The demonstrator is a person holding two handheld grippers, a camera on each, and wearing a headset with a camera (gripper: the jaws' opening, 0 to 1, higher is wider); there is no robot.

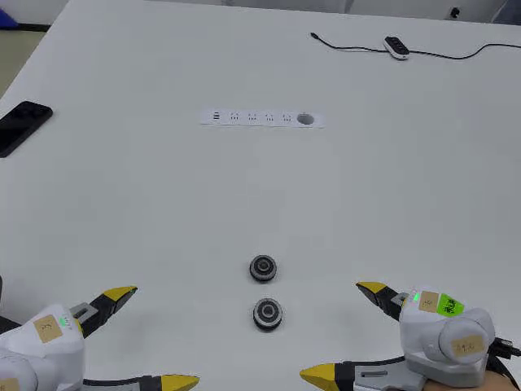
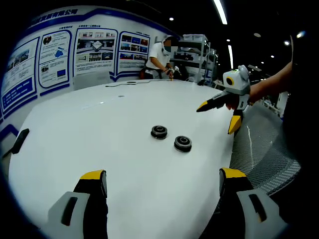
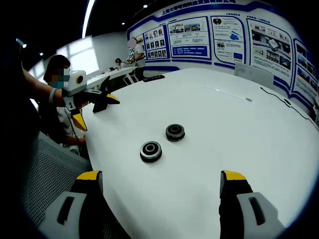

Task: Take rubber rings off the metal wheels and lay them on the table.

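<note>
Two small metal wheels with black rubber rings lie flat on the white table [image 1: 163,204]: the far wheel [image 1: 263,268] [image 2: 159,131] [image 3: 175,132] and the near wheel [image 1: 268,314] [image 2: 183,143] [image 3: 150,151]. My left gripper [image 1: 149,336] [image 2: 162,181] is open at the table's near left edge, well apart from the wheels. At the near right, the right gripper [image 1: 346,332] [image 3: 162,181] is open too, holding nothing. Each gripper points toward the wheels between them. The right gripper [image 2: 219,114] shows in the left gripper view, the left gripper [image 3: 94,109] in the right gripper view.
A white power strip [image 1: 262,119] lies mid-table. A black phone [image 1: 20,126] rests at the left edge. A black cable with a small device [image 1: 396,47] runs along the far side. People stand beyond the table [image 2: 160,57].
</note>
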